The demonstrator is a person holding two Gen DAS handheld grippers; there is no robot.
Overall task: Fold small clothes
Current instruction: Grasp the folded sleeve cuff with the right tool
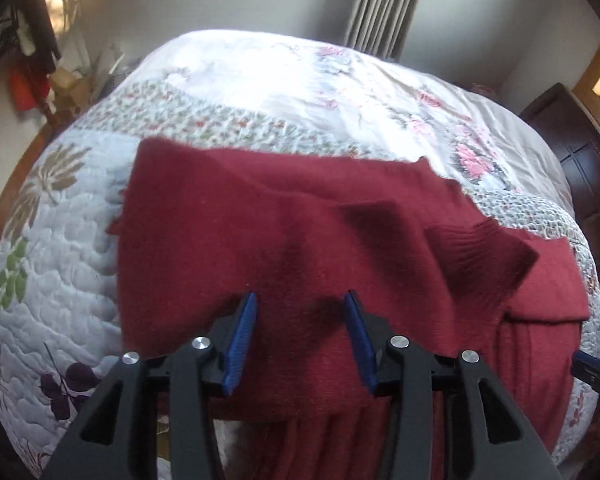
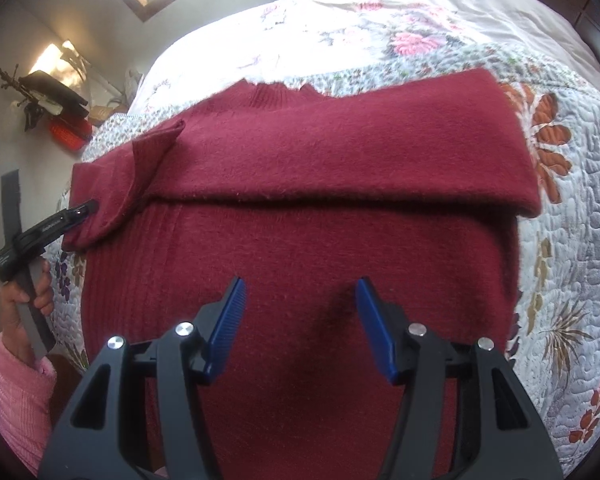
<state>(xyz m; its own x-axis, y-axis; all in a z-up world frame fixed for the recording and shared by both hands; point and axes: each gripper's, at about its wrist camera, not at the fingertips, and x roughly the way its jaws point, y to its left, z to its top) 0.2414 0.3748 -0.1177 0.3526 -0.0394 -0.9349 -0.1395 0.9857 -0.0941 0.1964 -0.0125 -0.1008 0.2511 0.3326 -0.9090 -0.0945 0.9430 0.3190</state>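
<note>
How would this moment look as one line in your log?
step: folding | red sweater: sleeves folded in, on quilt | left gripper: open | right gripper: open

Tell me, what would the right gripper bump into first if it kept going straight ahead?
Most likely the dark red knitted sweater lying on the floral quilted bedspread. The open right gripper points right at its lower body, though depth is hard to judge.

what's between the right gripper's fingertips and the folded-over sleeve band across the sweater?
Right wrist view: only bare red sweater body lies between the open right gripper and the folded sleeve band. Nothing else sits there.
</note>
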